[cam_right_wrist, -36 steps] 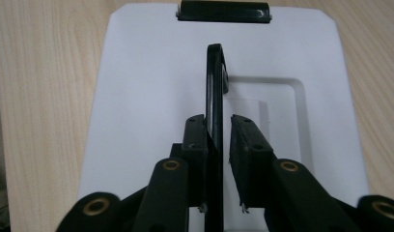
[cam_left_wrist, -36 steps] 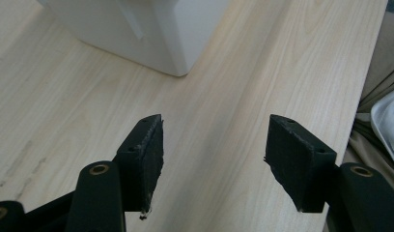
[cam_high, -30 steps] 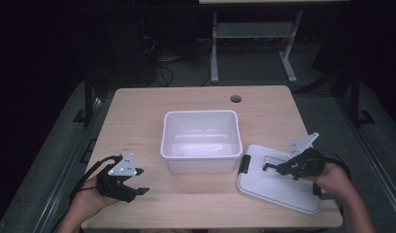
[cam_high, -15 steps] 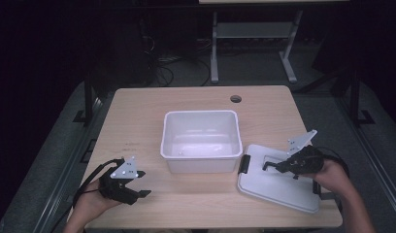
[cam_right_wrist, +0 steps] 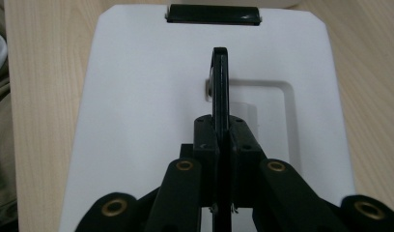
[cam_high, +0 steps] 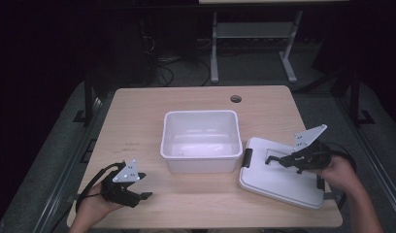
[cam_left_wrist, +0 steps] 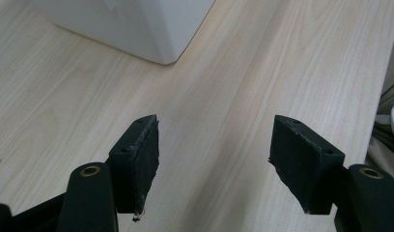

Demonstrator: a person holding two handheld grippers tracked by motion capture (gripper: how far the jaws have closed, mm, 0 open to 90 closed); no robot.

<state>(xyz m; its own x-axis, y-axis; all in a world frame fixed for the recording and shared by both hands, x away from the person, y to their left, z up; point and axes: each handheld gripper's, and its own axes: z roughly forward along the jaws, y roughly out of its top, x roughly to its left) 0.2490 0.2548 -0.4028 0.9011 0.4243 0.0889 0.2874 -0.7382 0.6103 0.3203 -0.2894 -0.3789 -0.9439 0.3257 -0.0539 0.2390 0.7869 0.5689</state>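
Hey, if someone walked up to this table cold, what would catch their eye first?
Probably the open white bin sitting empty in the middle of the wooden table. Next, its white lid lying flat to the right of it, where the right claw is shut on the lid's upright black handle. The left claw hovers open over bare wood near the front left corner.

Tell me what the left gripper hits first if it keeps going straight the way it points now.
Probably the bare table top: the left gripper, open, points down along the wood. The white bin's corner sits ahead but off to the side, so it likely passes that, though depth is hard to judge.
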